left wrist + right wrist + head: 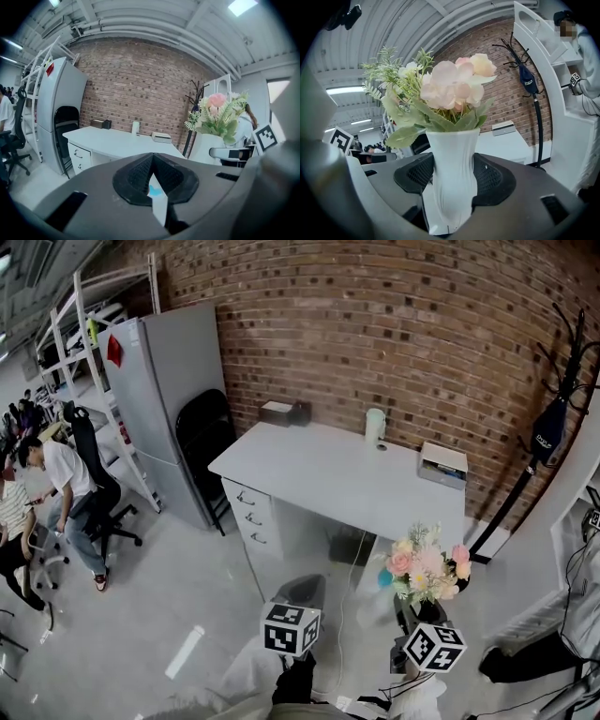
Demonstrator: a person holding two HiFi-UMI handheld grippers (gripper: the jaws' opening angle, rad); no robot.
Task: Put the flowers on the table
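**White vase in your right tool, not yet on the worktop**

Pink, cream and peach flowers (452, 86) with green leaves stand in a ribbed white vase (452, 164). Your right tool (452, 187) clamps that vase between its two black textured pads, one on each side of the narrow lower body. In the right gripper view the vase sits upright, with its mouth and the blooms rising above the tool.

From the head view the bouquet shows in front of the near right corner of the white worktop (319, 474). It is held in the air and is not resting on the surface. The vase itself is hard to make out there.

Your left tool (152, 180) carries nothing. Its pads meet at the tips, leaving only a thin wedge of gap below them. It sits to the left of the right tool, and the two marker cubes are near each other.

On the worktop, along the brick wall (394, 324), stand a dark box (284, 412), a pale cylinder (375, 425) and a flat box (442, 465). A grey cabinet (173, 399) and a black chair (202, 437) stand just left of the worktop. A black coat stand (561, 381) rises at the right.
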